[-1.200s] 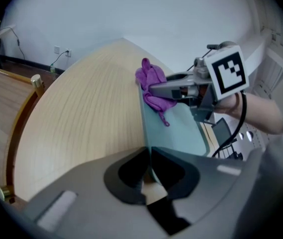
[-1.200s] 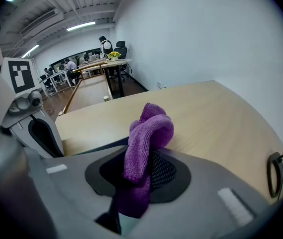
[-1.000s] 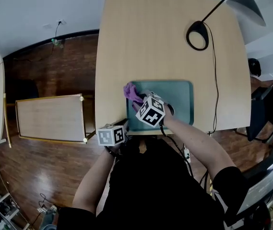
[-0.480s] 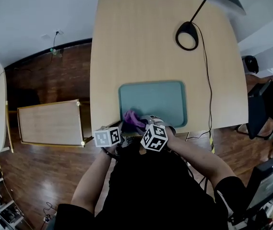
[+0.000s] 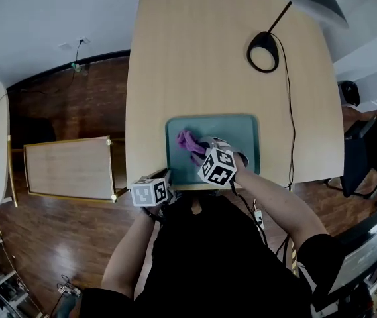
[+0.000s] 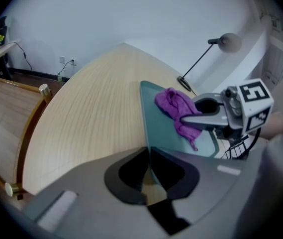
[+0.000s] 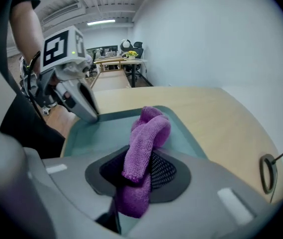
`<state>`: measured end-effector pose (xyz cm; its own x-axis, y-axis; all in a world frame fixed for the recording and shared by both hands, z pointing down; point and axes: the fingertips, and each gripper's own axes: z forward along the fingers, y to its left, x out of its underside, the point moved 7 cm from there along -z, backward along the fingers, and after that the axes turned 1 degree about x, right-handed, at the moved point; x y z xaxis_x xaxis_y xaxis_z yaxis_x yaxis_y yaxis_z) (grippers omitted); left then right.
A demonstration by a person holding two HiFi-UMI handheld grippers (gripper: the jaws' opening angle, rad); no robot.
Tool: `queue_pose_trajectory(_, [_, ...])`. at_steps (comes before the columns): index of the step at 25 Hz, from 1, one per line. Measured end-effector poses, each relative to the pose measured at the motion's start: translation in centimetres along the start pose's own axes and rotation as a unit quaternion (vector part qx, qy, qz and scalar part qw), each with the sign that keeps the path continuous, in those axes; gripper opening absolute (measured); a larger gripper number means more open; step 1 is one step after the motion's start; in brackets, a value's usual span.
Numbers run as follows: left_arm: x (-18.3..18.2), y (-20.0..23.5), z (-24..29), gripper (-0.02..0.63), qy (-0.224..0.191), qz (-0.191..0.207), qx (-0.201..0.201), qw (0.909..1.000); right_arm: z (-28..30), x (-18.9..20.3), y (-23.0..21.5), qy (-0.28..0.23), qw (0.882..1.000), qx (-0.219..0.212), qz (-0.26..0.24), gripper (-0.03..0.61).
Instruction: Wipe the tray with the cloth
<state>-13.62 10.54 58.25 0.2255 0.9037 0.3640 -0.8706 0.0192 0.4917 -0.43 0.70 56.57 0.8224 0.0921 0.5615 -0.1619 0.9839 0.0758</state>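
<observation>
— Pale wooden surface (image 5: 195, 58): what's on it?
— A teal tray (image 5: 244, 131) at the near edge, with a purple cloth (image 5: 189, 141) bunched on its left half.
— Held?
— Yes. The right gripper (image 7: 140, 166) has its fingers clenched on the cloth, which hangs between them. The left gripper (image 6: 149, 151) has its fingers pinched on the tray's near left rim. A black lamp (image 5: 268, 48) stands farther back.

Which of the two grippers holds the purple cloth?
The right gripper: the cloth is pinched between its jaws, while the left gripper clamps the tray.
</observation>
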Motion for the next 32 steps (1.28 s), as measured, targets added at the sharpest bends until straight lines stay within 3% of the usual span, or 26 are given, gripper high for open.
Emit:
queue_pose_trajectory(5, [-0.1, 0.1, -0.5, 0.045, -0.004, -0.002, 0.001, 1.0, 0.5, -0.5, -6.1, 0.016, 0.999, 0.028, 0.006, 0.101])
queue_pose_trajectory(10, [-0.3, 0.1, -0.8, 0.044, -0.007, -0.011, -0.005, 0.9999, 0.6, -1.0, -8.2, 0.022, 1.0, 0.015, -0.005, 0.101])
queue_pose_trajectory(20, [-0.3, 0.6, -0.4, 0.044, -0.005, -0.013, -0.001, 0.9999, 0.3, -0.3, -6.6, 0.006, 1.0, 0.015, -0.017, 0.1])
queue_pose_trajectory(32, [-0.5, 0.4, 0.7, 0.044, 0.005, 0.0, -0.003, 1.0, -2.4, 3.9, 0.6, -0.003, 1.0, -0.004, -0.018, 0.1])
